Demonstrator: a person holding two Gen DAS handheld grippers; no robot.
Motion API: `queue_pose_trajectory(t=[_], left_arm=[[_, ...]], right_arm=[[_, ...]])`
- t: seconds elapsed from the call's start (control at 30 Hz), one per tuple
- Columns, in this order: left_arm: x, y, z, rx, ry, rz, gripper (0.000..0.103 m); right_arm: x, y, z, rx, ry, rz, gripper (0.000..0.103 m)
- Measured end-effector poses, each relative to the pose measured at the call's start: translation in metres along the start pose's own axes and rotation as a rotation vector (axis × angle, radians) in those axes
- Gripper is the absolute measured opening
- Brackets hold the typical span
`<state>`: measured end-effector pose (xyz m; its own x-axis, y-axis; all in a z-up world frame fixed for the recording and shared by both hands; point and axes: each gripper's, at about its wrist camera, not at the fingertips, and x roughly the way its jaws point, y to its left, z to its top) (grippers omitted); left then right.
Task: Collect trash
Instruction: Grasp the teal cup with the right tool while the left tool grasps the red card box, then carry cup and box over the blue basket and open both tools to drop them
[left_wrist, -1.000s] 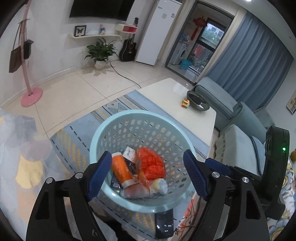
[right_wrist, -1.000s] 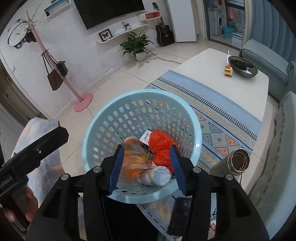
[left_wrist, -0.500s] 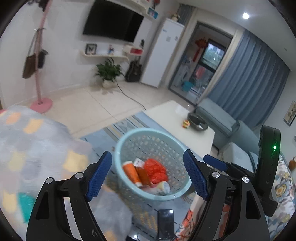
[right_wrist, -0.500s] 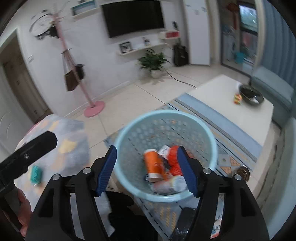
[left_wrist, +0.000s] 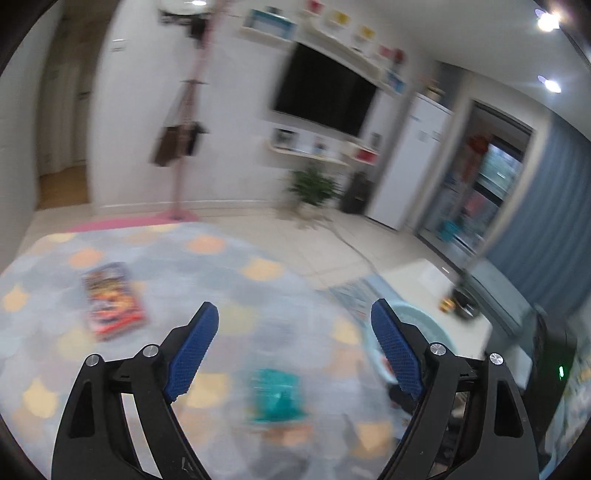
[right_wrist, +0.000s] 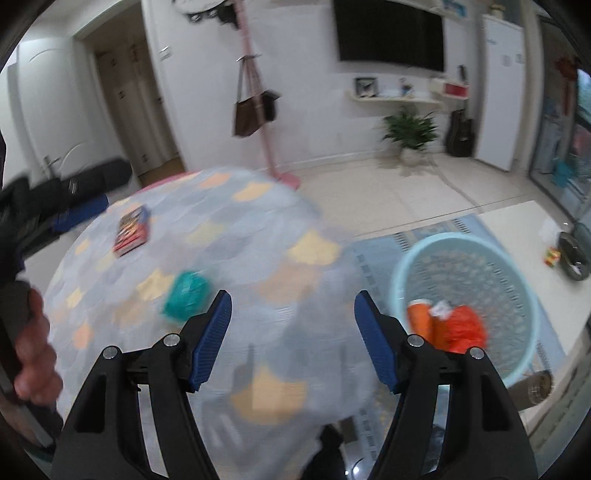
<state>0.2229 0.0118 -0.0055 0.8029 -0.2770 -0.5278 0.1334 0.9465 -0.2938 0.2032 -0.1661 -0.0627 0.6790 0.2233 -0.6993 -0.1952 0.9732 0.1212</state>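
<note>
A light blue basket stands on the floor at the right, holding an orange bottle and an orange bag. Its rim shows behind my left gripper's right finger. A teal crumpled wrapper lies on the round table with the patterned cloth. A red snack packet lies farther left on it. My left gripper is open and empty above the wrapper. My right gripper is open and empty over the table.
A pink coat stand with bags stands behind the table. A white coffee table with a dark bowl is at the right. A metal cup stands on the floor near the basket. A hand holds the left gripper.
Both grippers swung left and up, away from the basket to over the cloth-covered table. The right gripper opened wider. The views are motion-blurred.
</note>
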Motion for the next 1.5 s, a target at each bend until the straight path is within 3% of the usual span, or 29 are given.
queue_pose_trajectory(t=[0.17, 0.27, 0.5, 0.73, 0.87, 1.03, 1.13, 1.17, 1.2, 1.27, 1.5], left_arm=[[0.000, 0.059, 0.012, -0.070, -0.004, 0.158, 0.085], [0.009, 0.092, 0.013, -0.122, 0.010, 0.222, 0.085], [0.041, 0.152, 0.006, -0.240, 0.083, 0.263, 0.085], [0.080, 0.157, 0.003, -0.221, 0.180, 0.339, 0.084], [0.083, 0.147, 0.000, -0.159, 0.179, 0.391, 0.084], [0.083, 0.144, 0.000, -0.139, 0.189, 0.400, 0.084], [0.083, 0.142, 0.000, -0.131, 0.194, 0.409, 0.084], [0.083, 0.142, 0.000, -0.129, 0.194, 0.412, 0.083], [0.082, 0.142, 0.001, -0.130, 0.191, 0.418, 0.082], [0.080, 0.141, 0.002, -0.142, 0.178, 0.431, 0.069], [0.063, 0.142, 0.002, -0.178, 0.092, 0.363, 0.063]], right_arm=[[0.029, 0.031, -0.009, -0.007, 0.083, 0.102, 0.065], [0.042, 0.048, -0.012, -0.013, 0.103, 0.112, 0.065], [0.066, 0.079, -0.012, -0.071, 0.130, 0.081, 0.065], [0.075, 0.086, -0.010, -0.102, 0.134, 0.037, 0.066], [0.075, 0.088, -0.010, -0.118, 0.134, 0.025, 0.066], [0.076, 0.095, -0.011, -0.135, 0.131, -0.016, 0.065], [0.075, 0.093, -0.010, -0.131, 0.125, -0.025, 0.050], [0.074, 0.092, -0.011, -0.130, 0.122, -0.021, 0.050], [0.073, 0.092, -0.011, -0.132, 0.119, -0.016, 0.043], [0.072, 0.093, -0.011, -0.134, 0.111, -0.010, 0.041], [0.062, 0.089, -0.012, -0.125, 0.063, 0.027, 0.041]])
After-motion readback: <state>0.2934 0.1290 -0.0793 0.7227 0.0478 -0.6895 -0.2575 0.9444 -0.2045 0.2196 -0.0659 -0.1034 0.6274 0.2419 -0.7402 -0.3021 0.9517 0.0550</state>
